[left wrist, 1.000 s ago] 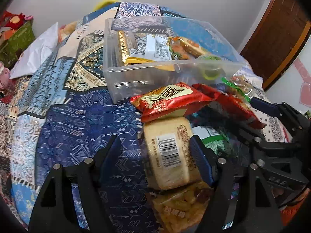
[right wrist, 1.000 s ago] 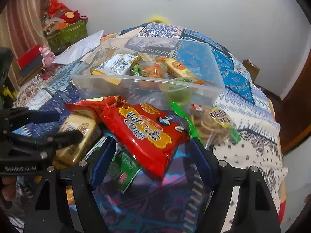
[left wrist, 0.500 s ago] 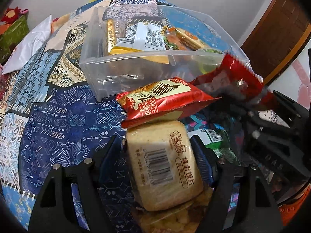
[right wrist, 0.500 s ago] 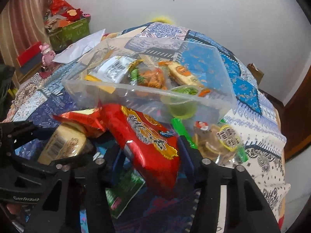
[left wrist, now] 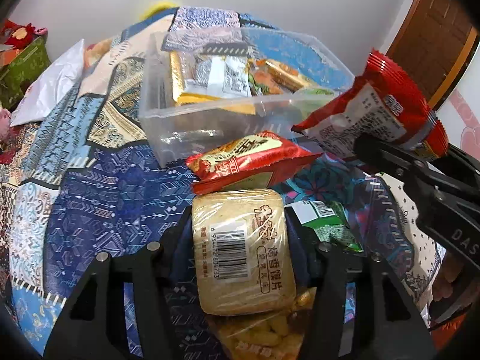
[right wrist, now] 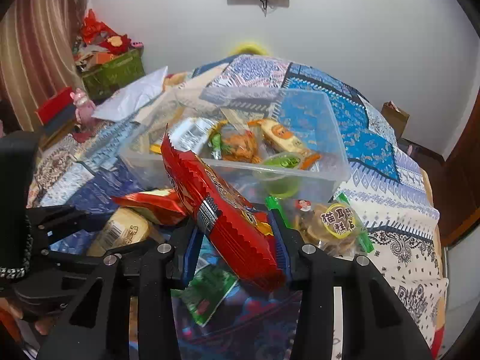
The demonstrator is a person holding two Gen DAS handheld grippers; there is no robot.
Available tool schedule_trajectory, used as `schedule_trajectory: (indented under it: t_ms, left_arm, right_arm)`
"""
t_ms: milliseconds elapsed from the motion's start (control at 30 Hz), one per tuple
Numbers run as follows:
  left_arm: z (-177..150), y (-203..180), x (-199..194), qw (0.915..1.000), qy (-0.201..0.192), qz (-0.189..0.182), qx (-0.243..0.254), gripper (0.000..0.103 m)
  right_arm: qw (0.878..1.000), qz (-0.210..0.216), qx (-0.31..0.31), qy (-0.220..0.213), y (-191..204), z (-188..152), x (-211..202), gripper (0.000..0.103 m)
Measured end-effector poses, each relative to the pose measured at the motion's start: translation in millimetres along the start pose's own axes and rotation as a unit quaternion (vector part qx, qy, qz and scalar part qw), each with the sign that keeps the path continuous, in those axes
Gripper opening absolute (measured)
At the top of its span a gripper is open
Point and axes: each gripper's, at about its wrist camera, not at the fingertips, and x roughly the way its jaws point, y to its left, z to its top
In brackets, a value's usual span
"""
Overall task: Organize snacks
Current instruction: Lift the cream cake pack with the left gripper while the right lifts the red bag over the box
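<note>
- You are working over a bed covered in a blue patterned quilt [right wrist: 375,147], with a white wall behind and a wooden door at the right edge of the left wrist view.
- Your right gripper [right wrist: 237,240] is clenching a red snack packet [right wrist: 222,207]; the packet is lifted clear of the quilt, its long axis running away from you and leaning up to the left.
- Straight beyond that packet's far end is sitting the clear plastic bin [right wrist: 336,162], already holding several wrapped snacks; this is the line the coming move turns on, forward and slightly up over the near wall.
- Your left gripper [left wrist: 240,240] is closing around a pale rice cracker pack [left wrist: 240,252] lying on the quilt, long axis pointing away from you; its sides are touching both fingers, though you cannot tell how firmly.
- A second red packet [left wrist: 249,159] is resting on the cracker pack's far end, between it and the bin.
- Your right hand looks nearer to the bin opening.
</note>
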Motion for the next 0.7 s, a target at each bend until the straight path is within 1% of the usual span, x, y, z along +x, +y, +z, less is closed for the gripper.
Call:
schedule_trajectory:
  t_ms: [167,233,267,500,700]
  left_arm:
    - [-1,4,-23,0.9998,-0.019,0.002,-0.006,0.055]
    - [0,6,-32,0.9996,-0.026,-0.002,-0.009,0.055]
    - [1,7,-36,0.9995,-0.030,-0.003,-0.010,0.055]
    - [9,1,-67,0.9977,-0.067,-0.007,-0.004,0.055]
    - [27,0,-83,0.9951,-0.099,-0.008,-0.002,0.055]
  right_arm:
    - [1.000,0.002,0.006,-0.015,1,5,-15,0.039]
    - [1.000,0.003,0.008,-0.020,0,6,-21,0.034]
    - [1.000,0.005,0.010,-0.023,0,8,-24,0.033]
    - [0.999,0.007,0.016,-0.040,2,13,-37,0.034]
    - [0.998,0.002,0.022,-0.062,-3,22,-47,0.034]
